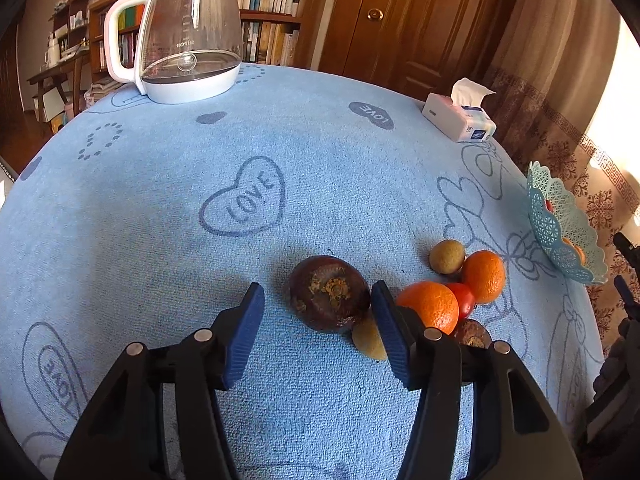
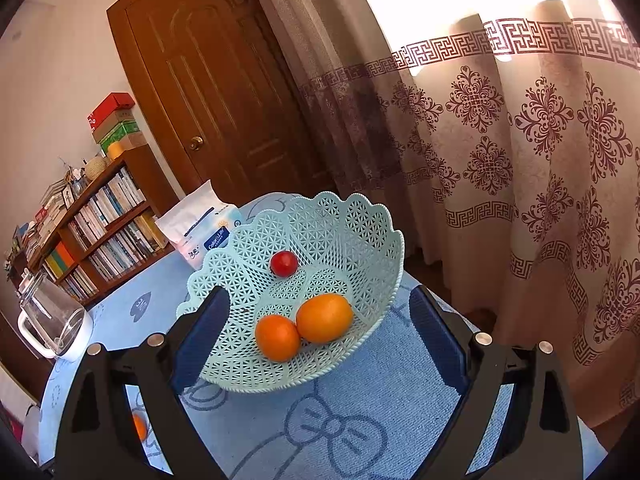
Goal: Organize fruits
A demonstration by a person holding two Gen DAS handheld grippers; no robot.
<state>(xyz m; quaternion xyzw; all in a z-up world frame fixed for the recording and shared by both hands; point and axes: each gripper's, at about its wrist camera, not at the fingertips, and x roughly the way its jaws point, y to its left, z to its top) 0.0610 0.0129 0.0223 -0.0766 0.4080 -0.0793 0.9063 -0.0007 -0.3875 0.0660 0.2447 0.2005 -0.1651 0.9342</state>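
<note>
Between the left claw's (image 1: 318,294) parted pads lies a mangosteen (image 1: 329,294), seemingly ungripped.

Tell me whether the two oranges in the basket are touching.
Touching. The right wrist view shows the smaller orange pressed against the larger orange with no gap, inside the basket.

A brown panelled door (image 2: 224,92) is set in a pale wall (image 2: 52,80). Left of the door, a wooden bookshelf (image 2: 100,232) is crammed with books, and boxes (image 2: 114,120) are stacked on top. Right of the door, patterned curtains (image 2: 520,152) are hung, backlit by strong daylight. Dark wood floor (image 2: 476,314) is glimpsed beneath the curtains.
</note>
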